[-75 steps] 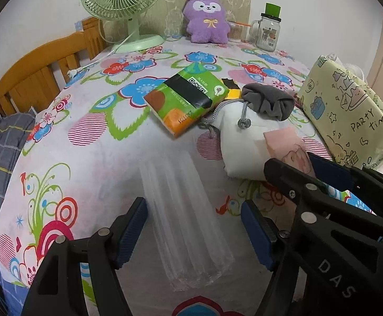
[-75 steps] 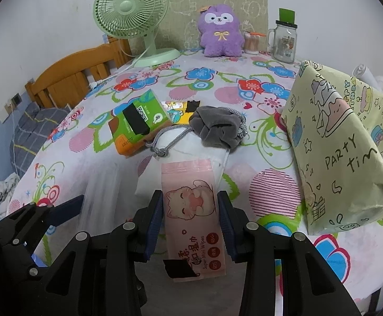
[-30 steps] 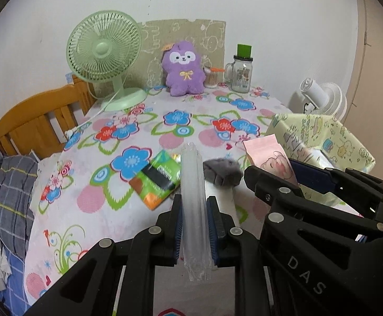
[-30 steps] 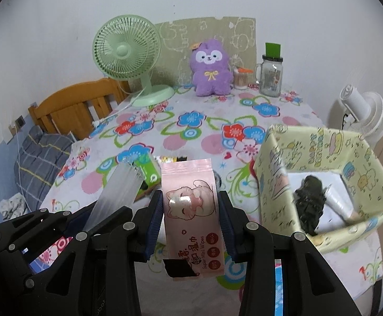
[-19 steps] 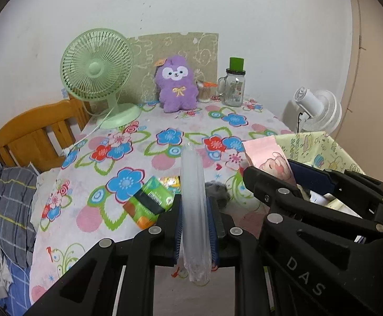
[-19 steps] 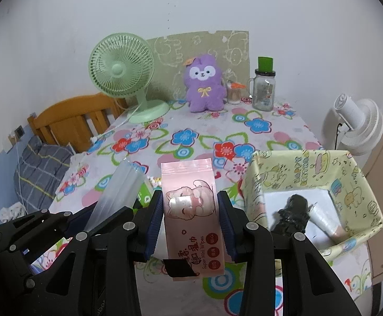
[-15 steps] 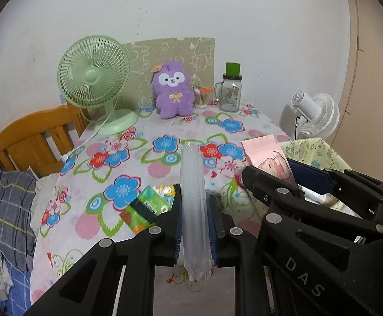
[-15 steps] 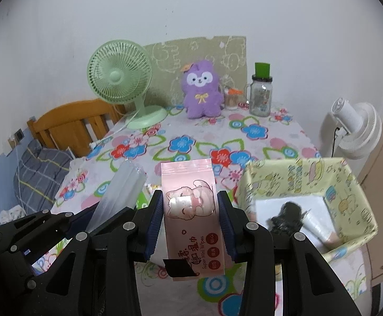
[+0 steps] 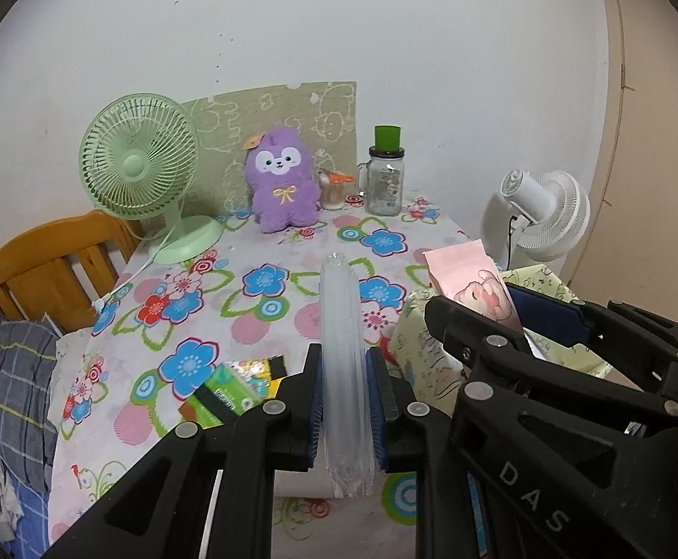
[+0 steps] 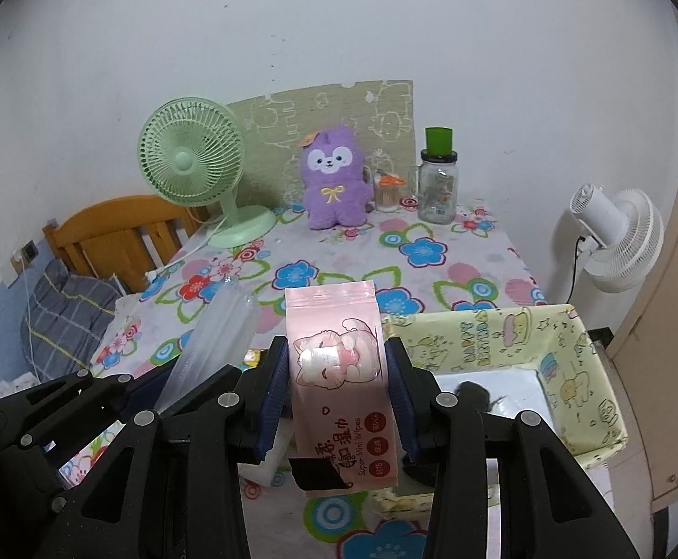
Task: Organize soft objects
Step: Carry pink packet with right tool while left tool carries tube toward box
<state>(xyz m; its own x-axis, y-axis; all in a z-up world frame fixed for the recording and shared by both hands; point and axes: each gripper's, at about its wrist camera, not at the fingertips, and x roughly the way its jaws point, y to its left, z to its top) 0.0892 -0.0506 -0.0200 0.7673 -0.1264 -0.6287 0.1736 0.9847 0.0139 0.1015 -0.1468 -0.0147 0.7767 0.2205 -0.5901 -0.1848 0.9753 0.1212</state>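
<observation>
Both grippers had risen well clear of the tablecloth [image 9: 264,307] since the earlier frames, where the left one sat open over a clear plastic sleeve lying flat and the right one already pinched the wipes down at table level. Now my left gripper [image 9: 343,400] was clamped on that clear plastic sleeve [image 9: 341,363], which stood up between the fingers and past their tips. My right gripper [image 10: 336,391] was clenched on the pink wipes pack [image 10: 339,372], held upright between its pads. Beyond and to the right of the right fingers sat the yellow party box [image 10: 567,354], open at the top, with a dark bundle [image 10: 474,391] inside, just right of the fingertips. Below and left of the left fingers the green tissue pack [image 9: 227,396] lay on the cloth. I judged both picks done and the carry under way: the wipes were close to a drop into the box, and the sleeve would have to follow across.
</observation>
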